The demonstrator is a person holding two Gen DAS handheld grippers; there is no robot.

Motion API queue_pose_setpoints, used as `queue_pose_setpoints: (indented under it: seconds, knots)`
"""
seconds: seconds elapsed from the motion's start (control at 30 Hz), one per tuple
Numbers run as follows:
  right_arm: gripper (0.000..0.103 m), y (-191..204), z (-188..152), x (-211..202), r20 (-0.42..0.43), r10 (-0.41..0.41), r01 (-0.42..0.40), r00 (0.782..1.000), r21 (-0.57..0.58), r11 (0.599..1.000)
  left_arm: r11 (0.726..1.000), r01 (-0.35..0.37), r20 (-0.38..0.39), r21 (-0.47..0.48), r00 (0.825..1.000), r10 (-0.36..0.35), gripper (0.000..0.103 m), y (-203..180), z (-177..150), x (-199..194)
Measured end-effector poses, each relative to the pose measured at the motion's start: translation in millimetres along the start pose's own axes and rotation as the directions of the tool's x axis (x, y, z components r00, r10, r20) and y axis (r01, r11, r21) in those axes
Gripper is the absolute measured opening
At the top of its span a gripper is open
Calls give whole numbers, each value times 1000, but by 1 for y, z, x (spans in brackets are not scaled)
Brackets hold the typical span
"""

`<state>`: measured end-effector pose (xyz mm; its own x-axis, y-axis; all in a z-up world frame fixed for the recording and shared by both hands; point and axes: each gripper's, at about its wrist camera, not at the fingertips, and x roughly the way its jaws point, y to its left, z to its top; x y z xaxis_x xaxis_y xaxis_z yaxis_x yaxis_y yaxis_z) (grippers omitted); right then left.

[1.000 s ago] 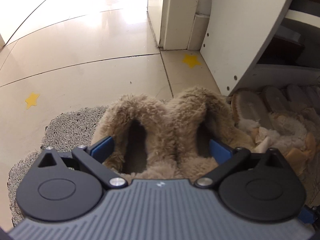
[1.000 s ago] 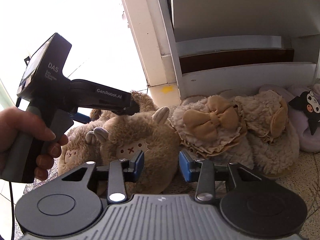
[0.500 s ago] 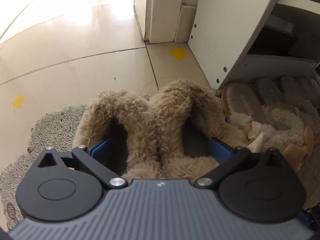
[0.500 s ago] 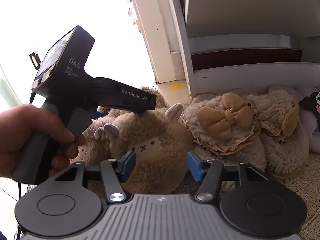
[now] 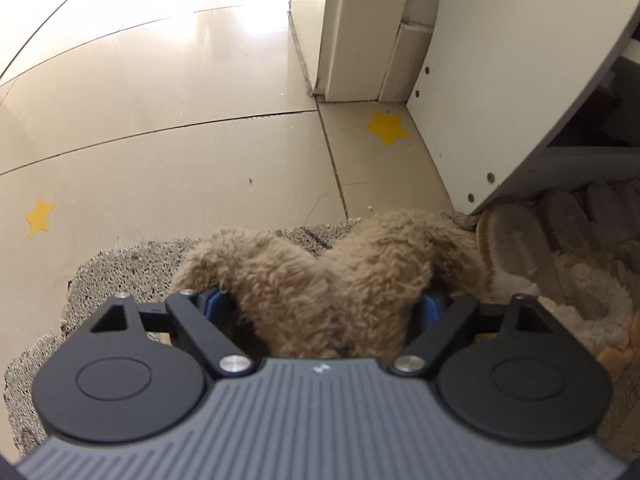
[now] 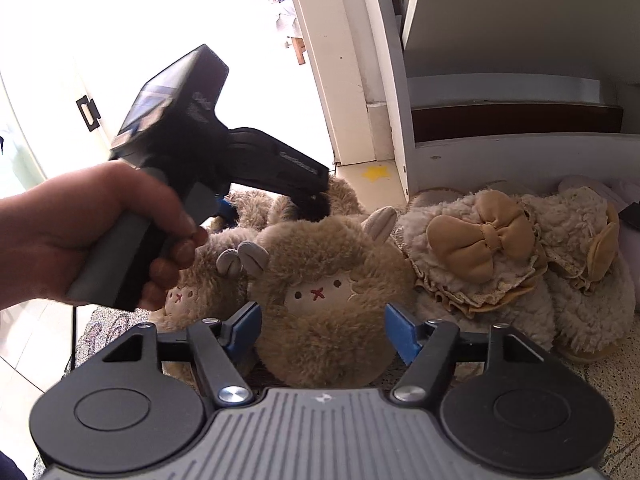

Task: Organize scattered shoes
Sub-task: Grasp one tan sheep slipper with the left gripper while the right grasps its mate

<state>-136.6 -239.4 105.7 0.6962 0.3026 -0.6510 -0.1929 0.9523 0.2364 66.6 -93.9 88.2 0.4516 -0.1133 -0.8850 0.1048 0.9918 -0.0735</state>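
Fluffy tan lamb slippers sit together on the grey mat near the white shoe cabinet. Left gripper is closing, its blue fingers squeezing both heels. Right gripper is opening, its pads clear of the near toe.

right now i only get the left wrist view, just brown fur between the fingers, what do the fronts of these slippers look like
Observer: The brown slippers have sheep faces: grey ears, dot eyes and a red cross nose.
Operator: is the other hand-held gripper on them
Observer: The right hand-held gripper has one toe between its fingers. Its jaws are opening and the pads are off the fur.
Operator: whats next to the pair
Observer: Right beside them lie cream slippers topped with tan bows.
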Motion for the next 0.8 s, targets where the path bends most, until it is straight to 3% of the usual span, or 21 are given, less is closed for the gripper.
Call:
queue_pose_setpoints:
  seconds: [0.2, 0.4, 0.8]
  knots:
    - [76, 11, -6, 4, -23, 22, -23, 999, -30, 999, 995, -32, 15, 94, 999, 31, 48, -7, -5, -4]
    - [87, 27, -6, 9, -13, 38, -39, 999, -70, 997, 992, -9, -5, 129, 1000, 9, 45, -5, -4, -9]
    - [88, 57, -8, 37, 27, -19, 23, 999, -164, 986, 977, 10, -40, 214, 999, -2, 42, -11, -9, -9]
